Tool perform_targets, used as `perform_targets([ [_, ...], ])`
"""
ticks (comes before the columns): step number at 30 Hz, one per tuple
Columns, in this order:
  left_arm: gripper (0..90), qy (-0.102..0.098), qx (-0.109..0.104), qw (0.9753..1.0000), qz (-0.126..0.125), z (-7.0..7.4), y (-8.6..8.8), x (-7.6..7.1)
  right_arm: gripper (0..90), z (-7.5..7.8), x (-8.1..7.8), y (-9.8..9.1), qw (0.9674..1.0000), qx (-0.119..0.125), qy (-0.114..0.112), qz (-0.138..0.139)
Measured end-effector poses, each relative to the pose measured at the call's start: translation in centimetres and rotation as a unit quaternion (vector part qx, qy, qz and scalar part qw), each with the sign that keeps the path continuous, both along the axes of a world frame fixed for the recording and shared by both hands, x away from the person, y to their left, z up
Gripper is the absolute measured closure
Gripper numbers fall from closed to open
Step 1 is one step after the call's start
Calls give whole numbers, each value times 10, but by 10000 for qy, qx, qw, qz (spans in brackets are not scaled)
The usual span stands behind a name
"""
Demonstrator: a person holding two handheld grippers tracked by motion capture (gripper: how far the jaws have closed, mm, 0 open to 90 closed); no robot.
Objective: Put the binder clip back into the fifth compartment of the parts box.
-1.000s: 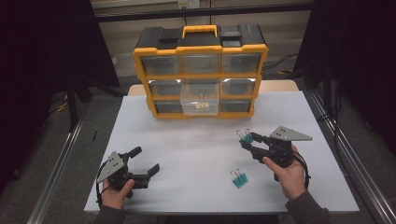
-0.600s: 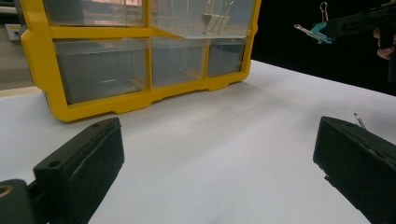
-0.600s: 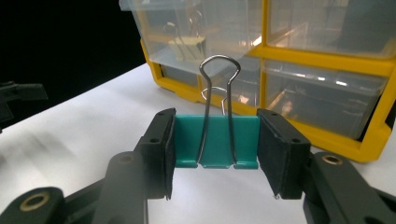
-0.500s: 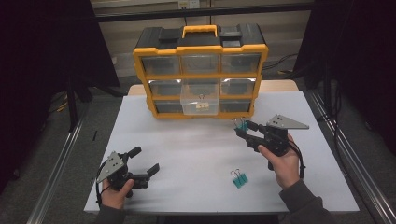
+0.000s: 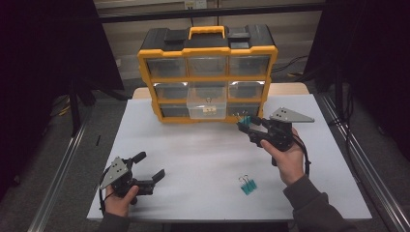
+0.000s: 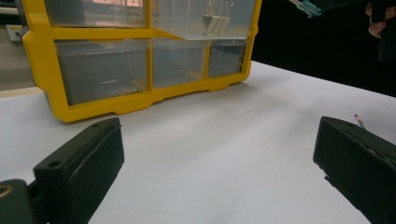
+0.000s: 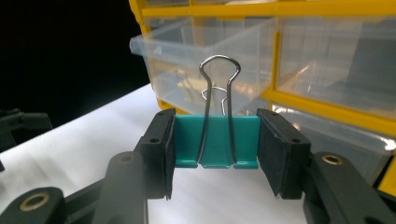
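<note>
My right gripper (image 5: 245, 123) is shut on a teal binder clip (image 7: 215, 141), which sits squarely between the two black pads with its wire handles pointing up. It hovers above the white table (image 5: 203, 159), just right of the pulled-out clear drawer (image 5: 207, 108) of the yellow and black organizer (image 5: 208, 72). That drawer (image 7: 201, 60) holds a clip or two. Another teal binder clip (image 5: 248, 185) lies on the table in front of the right hand. My left gripper (image 5: 151, 169) rests at the table's front left, open, with nothing between its pads (image 6: 84, 158).
The organizer's other clear drawers are closed. A metal rail (image 5: 362, 159) runs along the table's right side and another rail (image 5: 58, 179) along the left. A wide stretch of bare white table lies between the two hands.
My right gripper has risen and moved forward and left toward the pulled-out drawer, carrying the teal clip. The left gripper has stayed put.
</note>
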State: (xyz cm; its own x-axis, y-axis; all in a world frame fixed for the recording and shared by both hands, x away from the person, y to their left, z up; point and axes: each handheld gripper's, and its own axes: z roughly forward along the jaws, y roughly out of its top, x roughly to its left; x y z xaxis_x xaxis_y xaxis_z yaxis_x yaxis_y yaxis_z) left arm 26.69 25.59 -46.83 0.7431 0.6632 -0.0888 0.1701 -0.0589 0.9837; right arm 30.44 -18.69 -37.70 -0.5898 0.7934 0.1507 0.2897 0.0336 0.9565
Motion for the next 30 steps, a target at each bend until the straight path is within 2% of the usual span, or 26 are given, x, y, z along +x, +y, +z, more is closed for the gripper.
perform_targets([
  [3, 19, 25, -61, 10000, -5, 0, -1, 0, 503, 5, 3, 1, 10000, 80, -44, -14],
  [4, 19, 18, -10, 10000, -20, 0, 0, 0, 503, 7, 4, 1, 9999, 83, -57, -29],
  [7, 19, 36, -58, 10000, -6, 0, -1, 0, 503, 12, 8, 2, 9999, 105, -112, -21],
  [14, 19, 16, -14, 10000, -16, 0, 0, 0, 503, 21, 16, 5, 9998, 125, -147, -70],
  [16, 19, 26, -57, 10000, -1, 0, -1, 0, 503, 23, 18, 5, 9998, 112, -172, -81],
  [18, 19, -1, 1, 10000, -9, 0, 0, 0, 503, 25, 20, 7, 9998, 95, -185, -78],
  [19, 19, 27, -66, 10000, -9, 0, -1, 0, 504, 27, 21, 8, 9998, 79, -189, -79],
  [22, 19, 5, 9, 10000, -15, 0, 0, 0, 503, 31, 24, 11, 9997, 43, -211, -82],
  [28, 19, 27, -69, 10000, -9, 0, -1, 0, 503, 38, 31, 17, 9995, -16, -285, -109],
  [30, 19, 19, -17, 10000, -27, 0, -1, 0, 503, 39, 34, 19, 9995, -42, -306, -100],
])
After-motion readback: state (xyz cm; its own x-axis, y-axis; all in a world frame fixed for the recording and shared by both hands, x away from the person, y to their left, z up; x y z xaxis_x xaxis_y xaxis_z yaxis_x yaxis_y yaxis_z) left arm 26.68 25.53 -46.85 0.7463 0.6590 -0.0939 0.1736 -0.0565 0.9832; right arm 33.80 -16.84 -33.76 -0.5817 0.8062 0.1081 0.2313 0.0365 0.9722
